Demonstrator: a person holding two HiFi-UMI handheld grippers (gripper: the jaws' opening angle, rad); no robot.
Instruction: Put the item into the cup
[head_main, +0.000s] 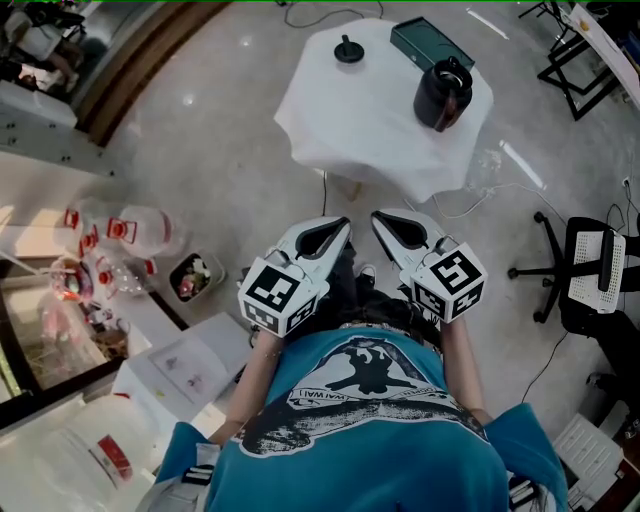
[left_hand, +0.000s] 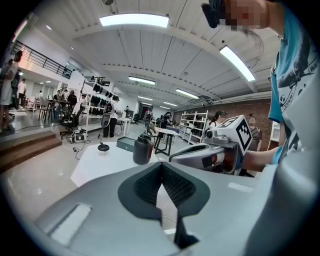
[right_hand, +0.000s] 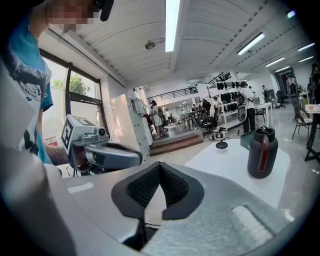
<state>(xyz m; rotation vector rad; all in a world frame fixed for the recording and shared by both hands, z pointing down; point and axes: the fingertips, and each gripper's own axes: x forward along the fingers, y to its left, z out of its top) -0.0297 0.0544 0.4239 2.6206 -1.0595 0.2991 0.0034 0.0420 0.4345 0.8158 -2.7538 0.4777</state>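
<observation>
Bottles (head_main: 128, 230): on the floor at far left, well apart from the table; no part in the task.
Left claw (head_main: 337, 227): held close to the body, tips aimed twd the table. Pads are pressed tip to tip, nothing gripped. Judged a rest pose, since the table isn't within reach.
Table (head_main: 330, 120): white-covered, ahead of both claws and well apart from them.
Item (head_main: 348, 49): small black knobbed piece, set upright on the table's far left part. Untouched, and apart from the cup.
Right claw (head_main: 383, 220): held just beside the left one, mirrored, aimed the same way. Pads are closed on each other, empty.
Box (head_main: 430, 40): dark, flat, laid at the table's far edge, just behind the cup.
Cup (head_main: 443, 94): dark, w/ handle, stood upright at the table's right side. Top looks open, so the item could prob. be dropped in from above.
Stage: judged not begun. An approach is needed first, and one claw must be opened before the item can be taken.
</observation>
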